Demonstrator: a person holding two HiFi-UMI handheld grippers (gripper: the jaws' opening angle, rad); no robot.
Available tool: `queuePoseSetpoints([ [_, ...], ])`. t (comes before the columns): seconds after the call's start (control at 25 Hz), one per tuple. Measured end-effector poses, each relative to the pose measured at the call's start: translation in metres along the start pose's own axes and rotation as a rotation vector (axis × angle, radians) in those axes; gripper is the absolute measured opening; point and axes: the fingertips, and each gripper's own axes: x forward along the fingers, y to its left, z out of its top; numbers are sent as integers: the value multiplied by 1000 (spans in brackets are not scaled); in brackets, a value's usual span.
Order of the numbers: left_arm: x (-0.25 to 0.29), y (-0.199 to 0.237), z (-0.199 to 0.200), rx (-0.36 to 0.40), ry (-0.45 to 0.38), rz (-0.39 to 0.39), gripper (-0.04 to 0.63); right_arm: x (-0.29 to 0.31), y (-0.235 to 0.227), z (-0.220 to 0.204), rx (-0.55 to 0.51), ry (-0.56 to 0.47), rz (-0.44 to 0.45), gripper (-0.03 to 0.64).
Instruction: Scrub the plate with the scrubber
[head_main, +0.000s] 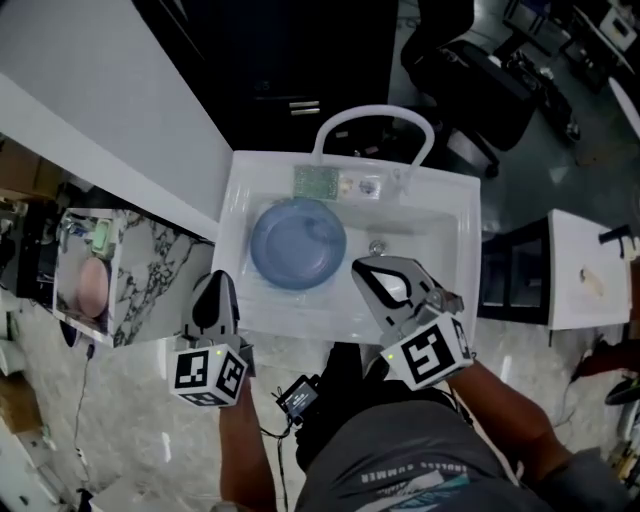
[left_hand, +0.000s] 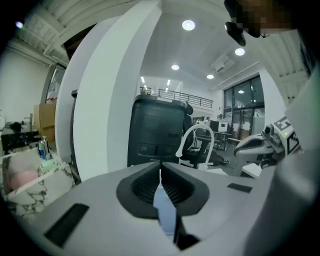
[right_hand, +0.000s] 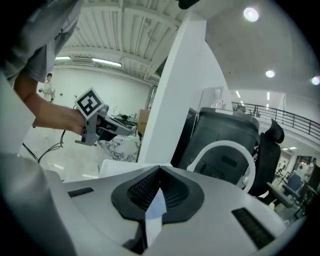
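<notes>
Left gripper (head_main: 216, 285): jaws clenched together with nothing between them, poised at the near left rim of the sink (head_main: 455, 250).
Right gripper (head_main: 368, 272): jaws likewise closed and empty, over the sink's near right.
Blue plate (head_main: 297, 242): lies flat in the basin, left of centre.
Green scrubber (head_main: 316, 182): on the far ledge, just beyond the plate, ungrasped.
Risk: jaws reaching in while closed would likely shove the scrubber or skid the plate instead of gripping.
</notes>
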Motion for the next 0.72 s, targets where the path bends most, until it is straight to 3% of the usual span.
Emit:
queuePoseSetpoints([
  [0.32, -45, -73, 52, 220, -69, -94, 12, -76, 8, 57, -35, -82, -16, 31],
  [0.72, -104, -158, 96, 368, -129, -240, 12, -145, 26, 104, -47, -149, -9, 29],
])
